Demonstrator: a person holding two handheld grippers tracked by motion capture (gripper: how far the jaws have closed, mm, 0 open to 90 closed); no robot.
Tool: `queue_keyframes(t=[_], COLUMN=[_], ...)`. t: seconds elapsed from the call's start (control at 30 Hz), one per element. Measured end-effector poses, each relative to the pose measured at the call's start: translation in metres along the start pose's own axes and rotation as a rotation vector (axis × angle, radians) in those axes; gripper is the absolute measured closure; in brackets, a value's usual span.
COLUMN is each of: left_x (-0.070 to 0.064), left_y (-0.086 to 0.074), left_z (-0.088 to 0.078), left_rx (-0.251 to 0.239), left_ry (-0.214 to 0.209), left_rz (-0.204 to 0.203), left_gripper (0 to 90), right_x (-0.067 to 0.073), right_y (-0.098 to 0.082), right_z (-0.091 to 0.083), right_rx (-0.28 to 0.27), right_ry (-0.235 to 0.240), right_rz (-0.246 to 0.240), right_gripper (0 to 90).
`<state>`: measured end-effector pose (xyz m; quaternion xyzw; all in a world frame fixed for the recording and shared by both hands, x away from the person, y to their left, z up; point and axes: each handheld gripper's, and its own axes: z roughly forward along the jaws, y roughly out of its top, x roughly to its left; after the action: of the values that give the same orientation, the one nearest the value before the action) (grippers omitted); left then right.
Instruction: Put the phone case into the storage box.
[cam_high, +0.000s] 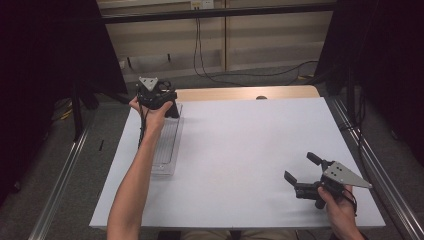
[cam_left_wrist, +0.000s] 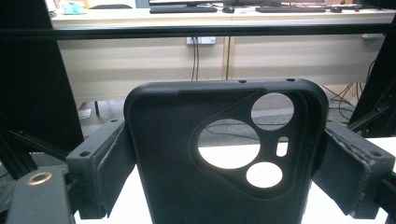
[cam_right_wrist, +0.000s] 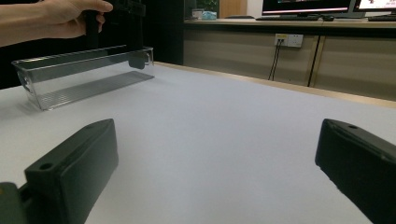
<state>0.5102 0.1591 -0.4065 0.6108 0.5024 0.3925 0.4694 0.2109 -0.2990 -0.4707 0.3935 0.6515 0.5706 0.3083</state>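
Pinched between our left gripper's (cam_high: 172, 107) jaws, the black phone case (cam_left_wrist: 224, 158) hangs over the clear tray's (cam_high: 167, 150) far end (upright, camera cutouts up); we lower it straight. Our right gripper (cam_high: 300, 172) waits, jaws spread.

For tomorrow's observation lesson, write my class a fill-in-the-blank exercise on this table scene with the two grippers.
1. The left gripper is shut on a black phone ____.
2. The clear plastic tray lies on the ____ side of the white table in the high view.
3. The jaws of the right gripper stand ____, with nothing between them.

Missing words: case; left; open
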Motion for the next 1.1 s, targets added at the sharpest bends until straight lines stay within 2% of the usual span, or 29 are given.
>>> queue_keyframes(t=[0.03,0.13,0.23,0.37,0.47,0.5,0.67,0.7,0.8,0.83,0.93,1.03,1.07,1.1], left_x=[-0.0010,-0.0018,-0.0043,-0.0058,-0.0060,-0.0059,-0.0062,-0.0065,-0.0065,-0.0070,-0.0075,-0.0082,-0.0080,-0.0085], left_y=[-0.0004,-0.0007,-0.0012,-0.0016,-0.0025,-0.0026,-0.0043,-0.0051,-0.0055,-0.0064,-0.0068,-0.0079,-0.0081,-0.0082], left_z=[0.0015,0.0029,0.0048,0.0058,0.0069,0.0068,0.0077,0.0088,0.0091,0.0099,0.0094,0.0108,0.0111,0.0110], left_rx=[0.006,0.009,-0.002,-0.003,-0.009,0.005,0.007,0.002,0.001,-0.002,0.018,0.001,0.004,0.012], left_ry=[0.012,0.015,-0.012,-0.001,-0.012,-0.003,-0.001,-0.018,-0.020,-0.028,-0.009,-0.023,-0.033,-0.026], left_rz=[0.003,0.006,0.012,0.018,0.020,0.025,0.036,0.049,0.047,0.016,0.030,0.015,0.022,0.024], left_gripper=[13.2,13.2,13.2,13.2,13.2,13.1,12.9,12.8,12.7,12.6,12.3,12.2,12.1,12.1], right_x=[0.0001,-0.0001,-0.0010,-0.0011,-0.0010,-0.0008,-0.0016,-0.0015,-0.0013,-0.0013,-0.0015,-0.0016,-0.0014,-0.0016], right_y=[0.0000,0.0000,-0.0004,-0.0004,-0.0003,-0.0003,-0.0004,-0.0005,-0.0006,-0.0005,-0.0005,-0.0005,-0.0006,-0.0004], right_z=[0.0002,-0.0001,0.0002,0.0000,0.0001,-0.0001,0.0000,0.0000,0.0001,-0.0002,0.0001,-0.0002,0.0000,-0.0003], right_rx=[-0.002,-0.001,-0.007,-0.006,-0.005,-0.006,-0.006,-0.005,-0.005,-0.002,-0.005,-0.002,-0.004,-0.004], right_ry=[0.000,-0.001,-0.001,0.000,0.002,-0.002,-0.004,-0.004,-0.003,0.000,-0.002,0.000,-0.003,0.001], right_rz=[-0.004,-0.002,-0.003,-0.002,-0.002,-0.004,-0.004,-0.004,-0.004,-0.003,-0.005,-0.005,-0.004,-0.005], right_gripper=[0.0,0.0,0.0,0.0,0.0,0.0,0.0,0.0,0.0,0.0,0.0,0.0,0.0,0.0])
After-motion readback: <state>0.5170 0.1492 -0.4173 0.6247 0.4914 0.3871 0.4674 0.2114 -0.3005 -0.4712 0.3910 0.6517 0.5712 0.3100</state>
